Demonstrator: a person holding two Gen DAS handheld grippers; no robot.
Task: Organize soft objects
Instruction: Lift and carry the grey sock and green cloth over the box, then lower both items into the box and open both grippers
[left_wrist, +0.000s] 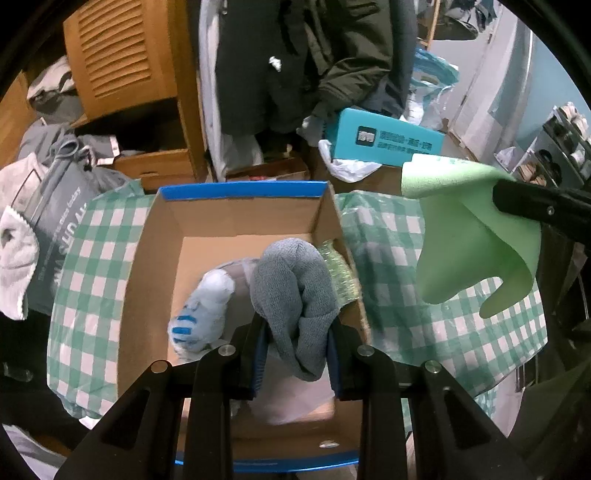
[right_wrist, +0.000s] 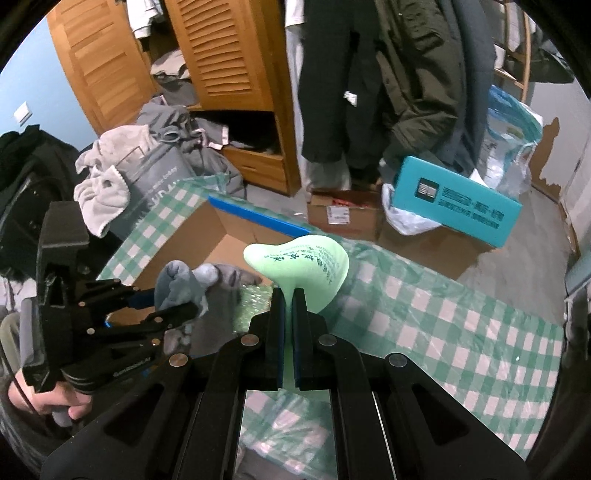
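My left gripper (left_wrist: 297, 332) is shut on a folded grey towel (left_wrist: 295, 291) and holds it over an open cardboard box with a blue rim (left_wrist: 159, 236). A white sock with blue stripes (left_wrist: 203, 310) and a green scrubby sponge (left_wrist: 338, 273) lie in the box. My right gripper (right_wrist: 289, 297) is shut on a thin light-green cloth (right_wrist: 306, 266), held above the checkered table to the right of the box. The cloth (left_wrist: 469, 236) and the right gripper's finger (left_wrist: 543, 210) show at the right of the left wrist view. The left gripper (right_wrist: 166, 302) with the towel (right_wrist: 181, 286) and the box (right_wrist: 199, 229) show at the left of the right wrist view.
A green-and-white checkered cloth (right_wrist: 443, 314) covers the table. Behind stand a wooden louvred wardrobe (right_wrist: 221, 66), hanging dark coats (right_wrist: 388, 85), a teal box (right_wrist: 454, 199) on cartons, a grey bag with clothes (right_wrist: 147, 177) and plastic bags (right_wrist: 509, 147).
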